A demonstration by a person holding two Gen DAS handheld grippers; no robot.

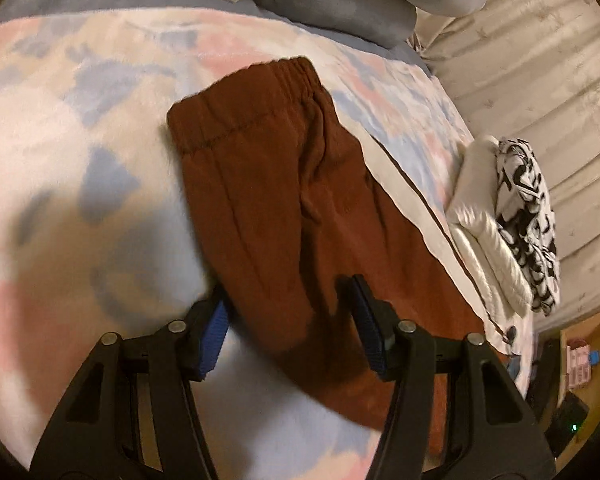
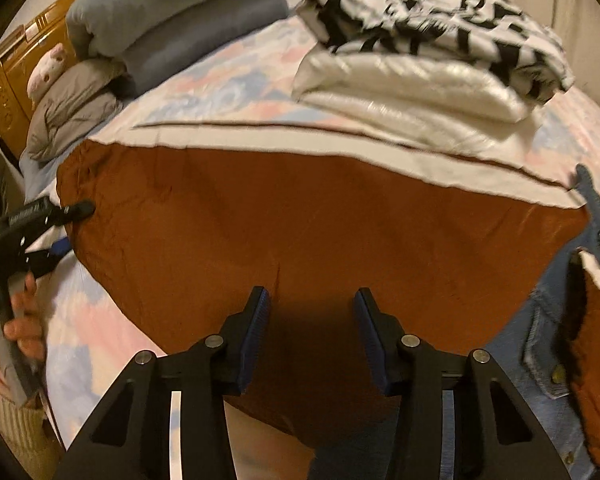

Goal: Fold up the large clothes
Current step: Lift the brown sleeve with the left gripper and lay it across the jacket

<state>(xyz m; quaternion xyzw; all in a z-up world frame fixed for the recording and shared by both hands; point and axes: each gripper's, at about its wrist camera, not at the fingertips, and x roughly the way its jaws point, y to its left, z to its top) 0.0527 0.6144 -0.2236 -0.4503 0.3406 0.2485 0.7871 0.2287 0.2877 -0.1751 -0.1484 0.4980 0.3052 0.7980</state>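
Note:
Rust-brown trousers lie flat on the pastel patterned bed blanket, elastic waistband at the far end. A cream side stripe runs along their far edge. My left gripper is open, its fingers straddling the trousers' near edge just above the cloth. My right gripper is open and empty over the middle of the trousers. The left gripper also shows in the right wrist view, held by a hand at the trousers' left end.
A folded white garment with a black-and-white printed one on top sits at the bed's far side. Grey rolled bedding and a pillow lie at the head. A denim jacket lies at right. A curtain hangs beyond.

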